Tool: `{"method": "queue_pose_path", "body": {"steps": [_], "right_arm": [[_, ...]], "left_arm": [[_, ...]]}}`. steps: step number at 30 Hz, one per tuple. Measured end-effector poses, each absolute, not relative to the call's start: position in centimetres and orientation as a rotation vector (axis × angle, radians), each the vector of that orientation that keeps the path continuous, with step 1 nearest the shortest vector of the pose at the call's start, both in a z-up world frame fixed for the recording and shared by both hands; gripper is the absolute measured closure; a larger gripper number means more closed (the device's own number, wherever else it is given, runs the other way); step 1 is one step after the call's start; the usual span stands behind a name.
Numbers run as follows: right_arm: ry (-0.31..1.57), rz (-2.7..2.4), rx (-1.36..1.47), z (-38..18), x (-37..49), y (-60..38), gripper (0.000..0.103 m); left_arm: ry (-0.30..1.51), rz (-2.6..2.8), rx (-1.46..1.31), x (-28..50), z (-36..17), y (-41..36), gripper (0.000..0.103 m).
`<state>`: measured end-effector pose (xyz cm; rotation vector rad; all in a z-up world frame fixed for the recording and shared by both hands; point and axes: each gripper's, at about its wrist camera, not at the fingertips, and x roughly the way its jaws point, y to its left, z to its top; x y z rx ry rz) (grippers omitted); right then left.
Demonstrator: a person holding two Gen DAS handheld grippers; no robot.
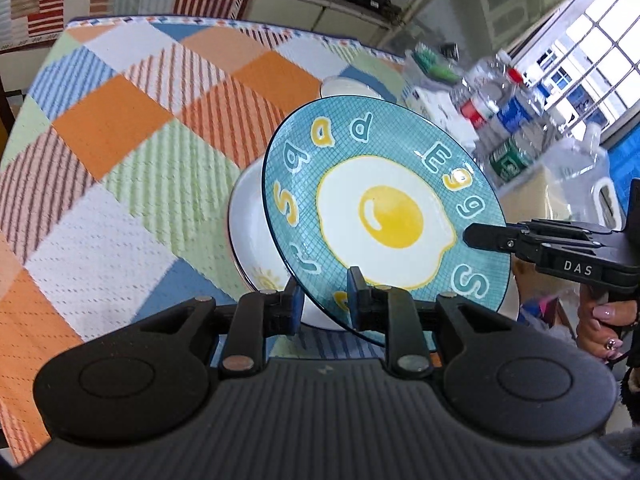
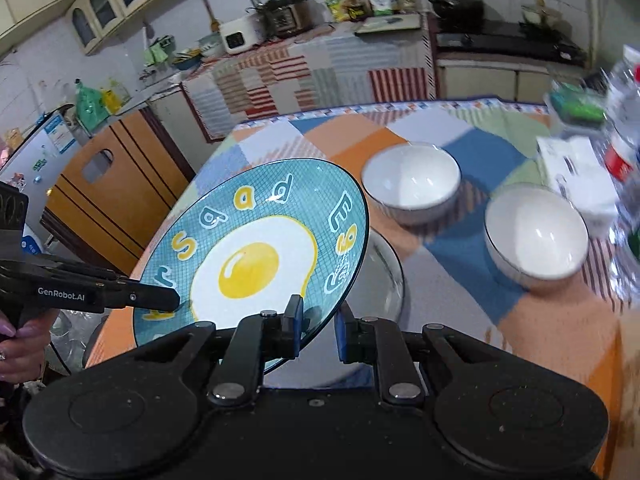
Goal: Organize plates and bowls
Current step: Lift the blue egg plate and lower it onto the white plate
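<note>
While both grippers grip it, the teal plate (image 1: 384, 204) hangs tilted above the table (image 1: 120, 128), its face — a fried-egg picture ringed with letters — turned toward the cameras. Left gripper (image 1: 323, 296): jaws nearly closed, blue pads pinching the plate's near rim, one pad behind the rim and one in front. Right gripper (image 2: 318, 320): likewise nearly closed on the opposite rim, the edge of the plate passing between its pads. In the left wrist view the right gripper's black finger reaches in from the right edge and lies against the plate's border; in the right wrist view the left gripper comes in from the left the same way. A hand (image 1: 604, 328) with painted nails holds the right gripper's handle; another hand (image 2: 20, 344) holds the left one.

Below and behind the raised plate sits a white plate (image 1: 252, 232) with a dark rim line and a yellow sun-like mark, resting on the checked cloth — orange, blue, green and white squares. In the right wrist view it shows only as a blurred pale rim just beside the teal plate's lower right edge.

Two white bowls stand upright on the cloth, near each other but apart: a far bowl (image 2: 412, 182) and a near bowl (image 2: 536, 232), both empty.

Water bottles (image 1: 500, 116) crowd the table's far right edge, blurred. Kitchen counter (image 2: 360, 44) with pots and appliances behind.
</note>
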<state>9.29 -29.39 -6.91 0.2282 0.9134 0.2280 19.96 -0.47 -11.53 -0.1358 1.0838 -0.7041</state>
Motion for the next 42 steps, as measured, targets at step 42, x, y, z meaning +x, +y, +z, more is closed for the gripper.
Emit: {"method": "queue_pose_path", "body": {"steps": [42], "right_arm": [[1.139, 0.059, -0.028, -13.2, 13.7, -23.8, 0.059]], "left_arm": [[1.193, -0.576, -0.111, 22.9, -17.9, -1.5, 0.081]]}}
